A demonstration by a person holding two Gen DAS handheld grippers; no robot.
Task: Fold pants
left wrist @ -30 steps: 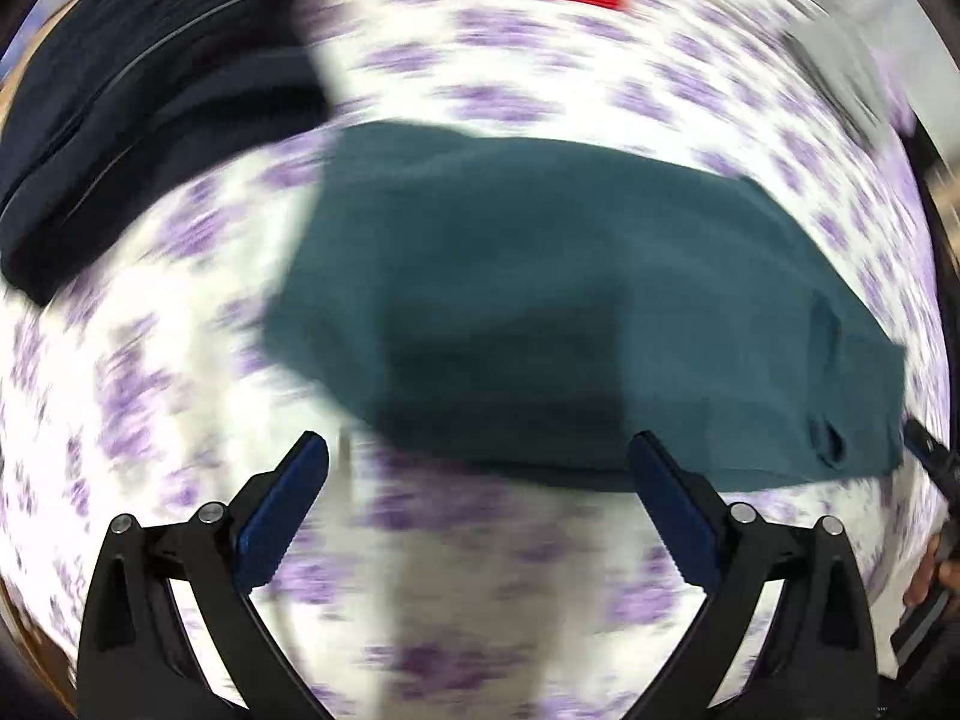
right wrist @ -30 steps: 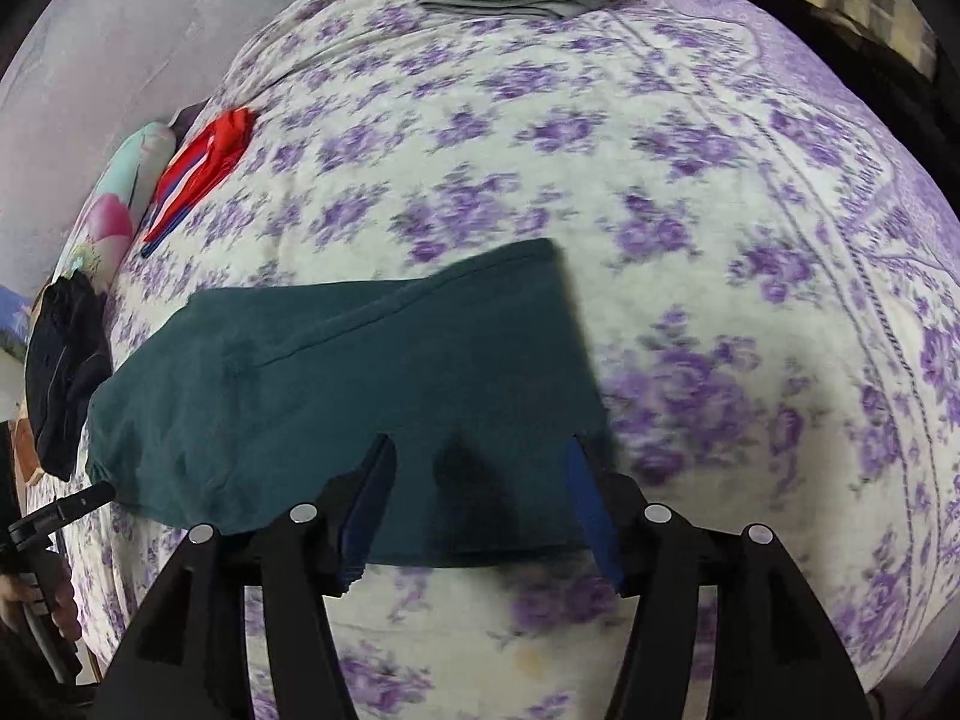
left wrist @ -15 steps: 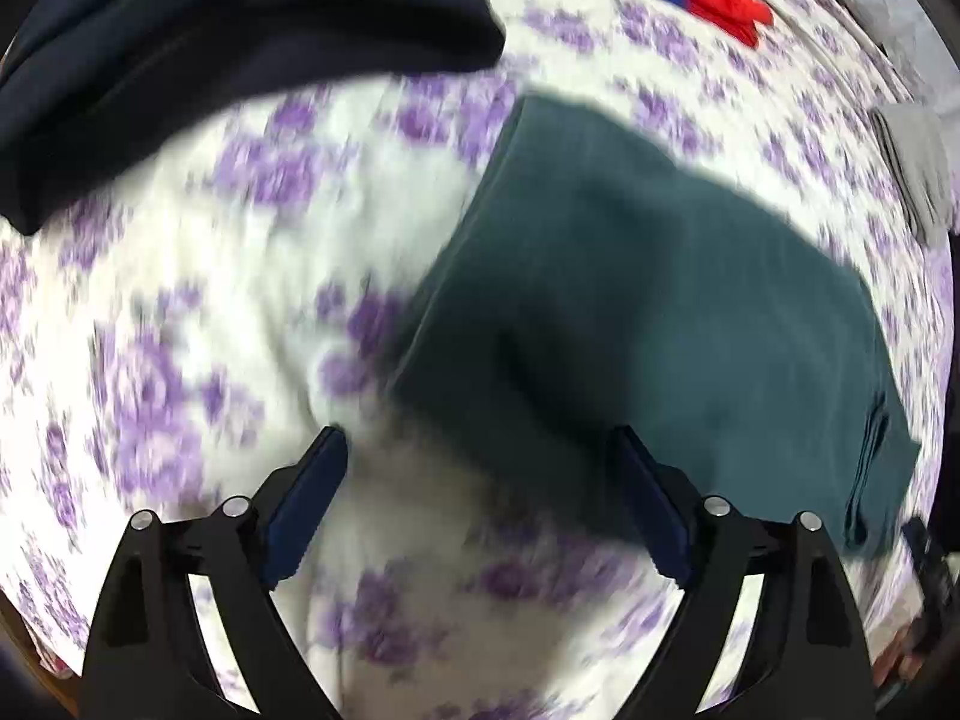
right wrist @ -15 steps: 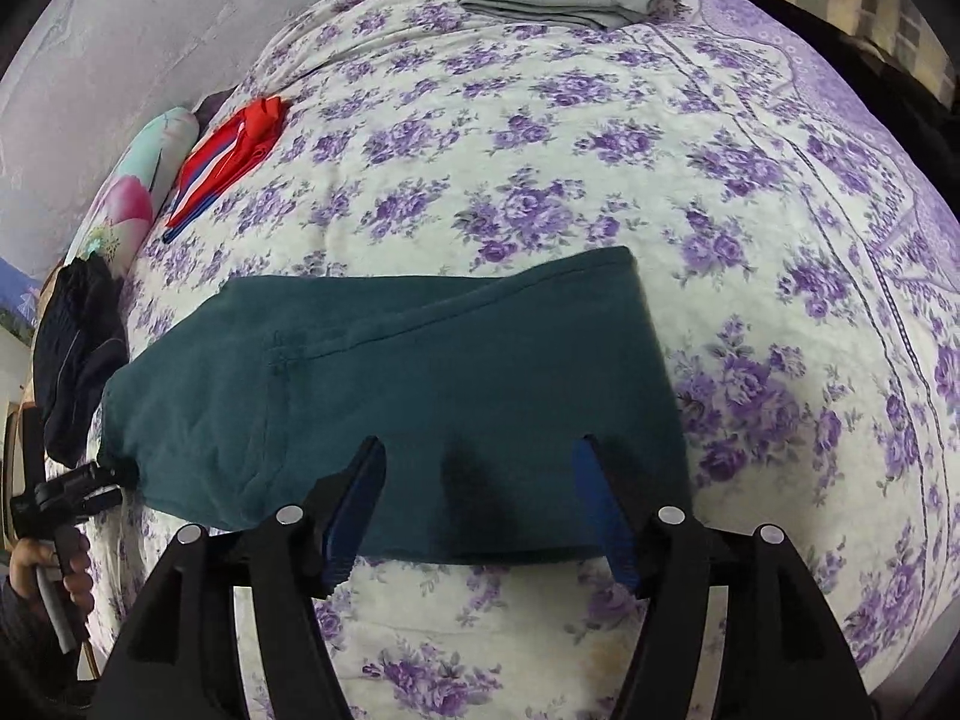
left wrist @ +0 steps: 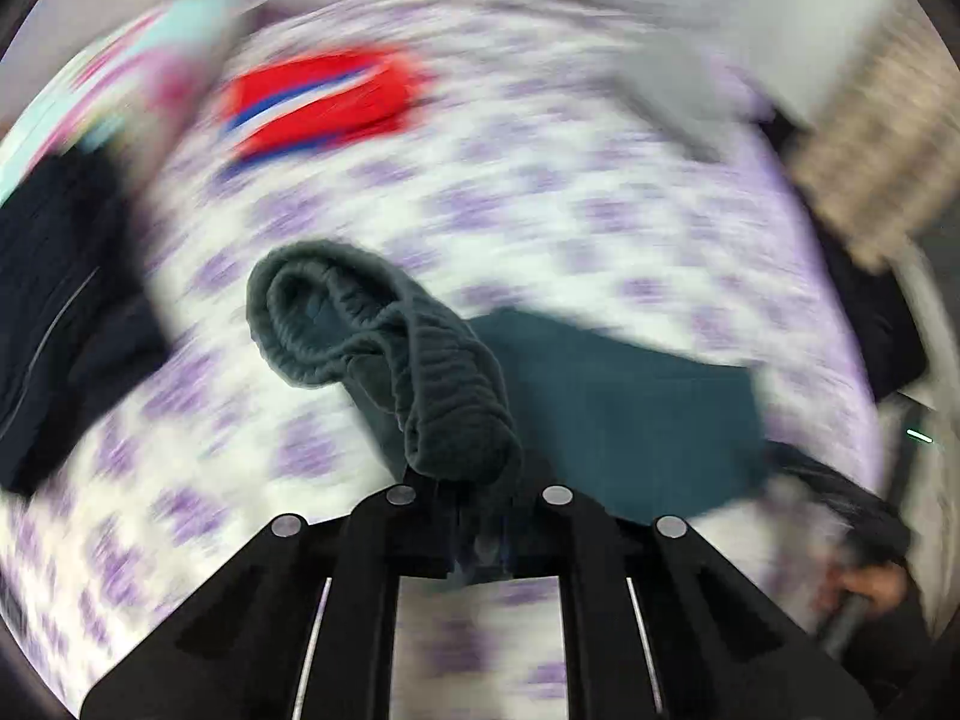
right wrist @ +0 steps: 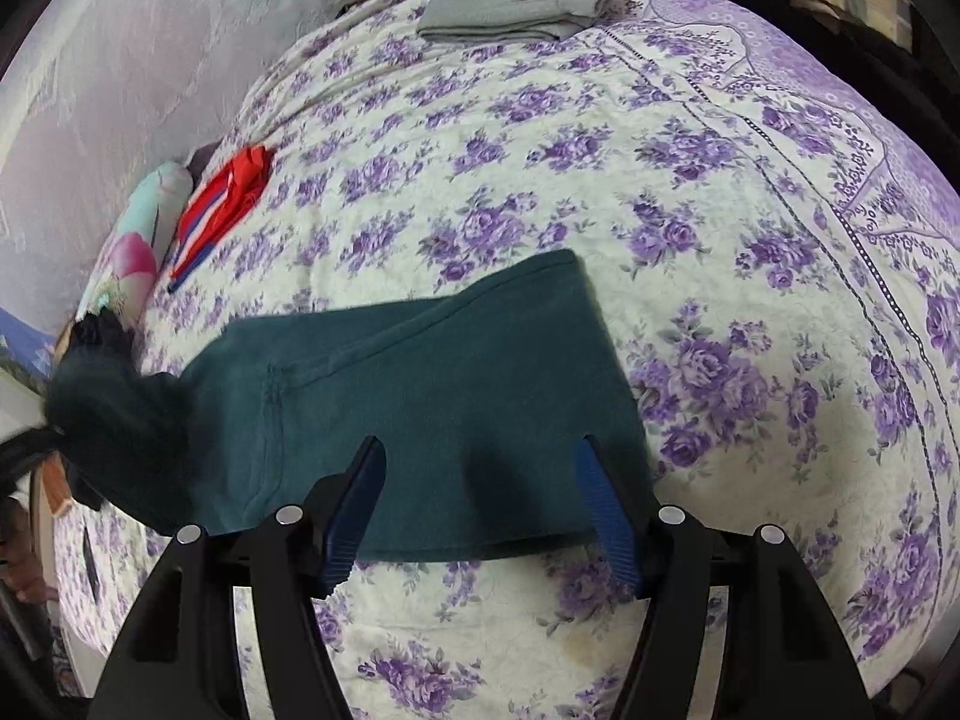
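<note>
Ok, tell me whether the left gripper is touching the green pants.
Touching. The left wrist view shows the left gripper shut on the green pants, their ribbed waistband bunched up out of the closed fingers.

Our left tongs (left wrist: 477, 531) show black plastic arms in angular linkages, each joint capped by a round silver screw, with thin pale lines along the lower bars. Our right tongs (right wrist: 480, 510) match them, black with silver screws, and carry ridged blue pads (right wrist: 354, 510) inside both fingers.
</note>
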